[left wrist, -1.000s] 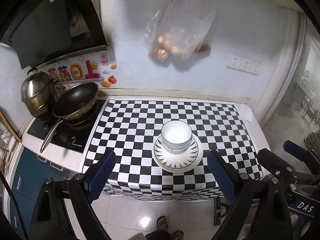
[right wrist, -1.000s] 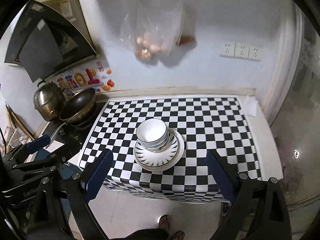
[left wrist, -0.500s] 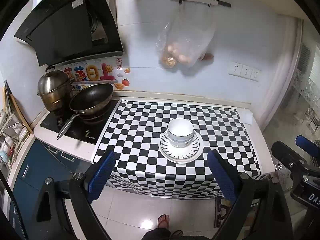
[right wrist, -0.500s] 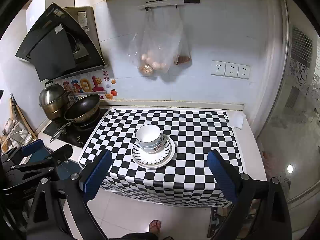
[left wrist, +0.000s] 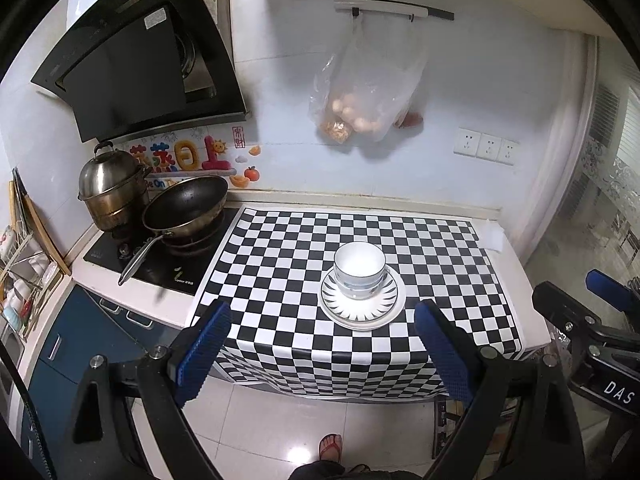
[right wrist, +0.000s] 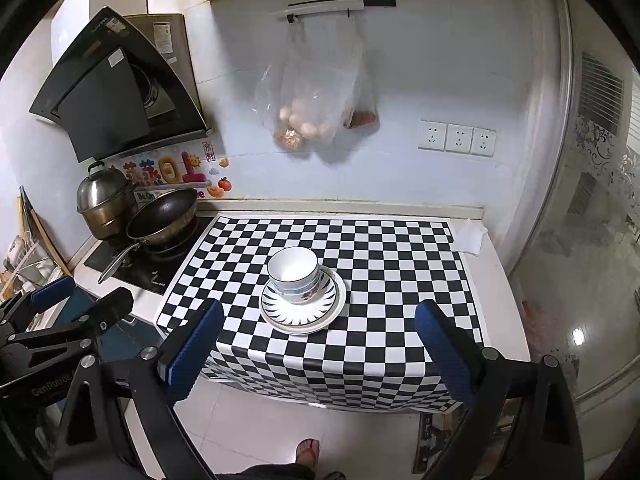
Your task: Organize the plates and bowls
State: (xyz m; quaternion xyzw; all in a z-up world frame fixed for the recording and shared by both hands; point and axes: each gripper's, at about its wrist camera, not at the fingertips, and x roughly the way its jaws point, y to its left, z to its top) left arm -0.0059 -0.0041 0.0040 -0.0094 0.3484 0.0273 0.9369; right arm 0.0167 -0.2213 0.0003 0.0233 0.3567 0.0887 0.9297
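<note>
White bowls (left wrist: 359,270) sit nested in a stack on stacked white plates (left wrist: 362,312) with a black ray pattern, near the front of the checkered countertop (left wrist: 280,264). The stack also shows in the right wrist view, bowls (right wrist: 294,274) on plates (right wrist: 303,314). My left gripper (left wrist: 320,346) is open and empty, held back over the floor in front of the counter. My right gripper (right wrist: 316,346) is open and empty, also back from the counter edge. Each gripper shows at the side of the other's view.
A black pan (left wrist: 185,208) and a steel pot (left wrist: 110,190) stand on the cooktop at left, under a range hood (left wrist: 140,64). A plastic bag of food (left wrist: 364,92) hangs on the wall. A white cloth (right wrist: 472,236) lies at the counter's back right. A dish rack (left wrist: 18,272) stands far left.
Both grippers have pulled back and up from the counter; the bowl-and-plate stack looks smaller and farther. The stack itself has not moved.
</note>
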